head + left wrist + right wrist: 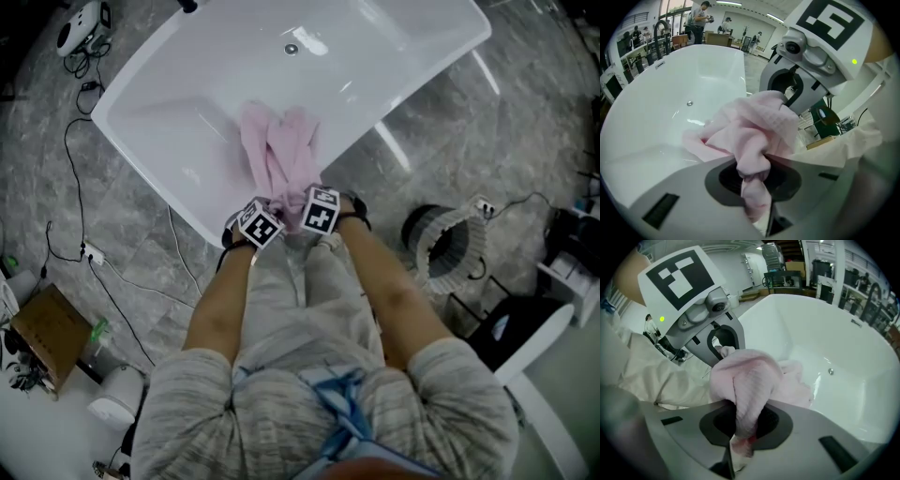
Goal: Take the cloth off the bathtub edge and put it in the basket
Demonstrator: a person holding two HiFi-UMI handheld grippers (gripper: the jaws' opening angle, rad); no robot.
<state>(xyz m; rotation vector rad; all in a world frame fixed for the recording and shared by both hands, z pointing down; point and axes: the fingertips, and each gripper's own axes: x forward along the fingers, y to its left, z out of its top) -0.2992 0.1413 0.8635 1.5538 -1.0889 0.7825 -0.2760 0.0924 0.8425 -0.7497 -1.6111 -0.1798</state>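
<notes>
Your left gripper [757, 176] and right gripper [740, 423] are each clamped on a bunched fold of the pink cloth [279, 150], side by side at the near edge of the bathtub [403, 98]. From this edge the cloth drapes down into the tub. It is soft, light and limp, so it will probably sag and trail; gathered folds are a good hold. The white basket [448, 246], it seems, stands at your right. No brand or writing is readable.
</notes>
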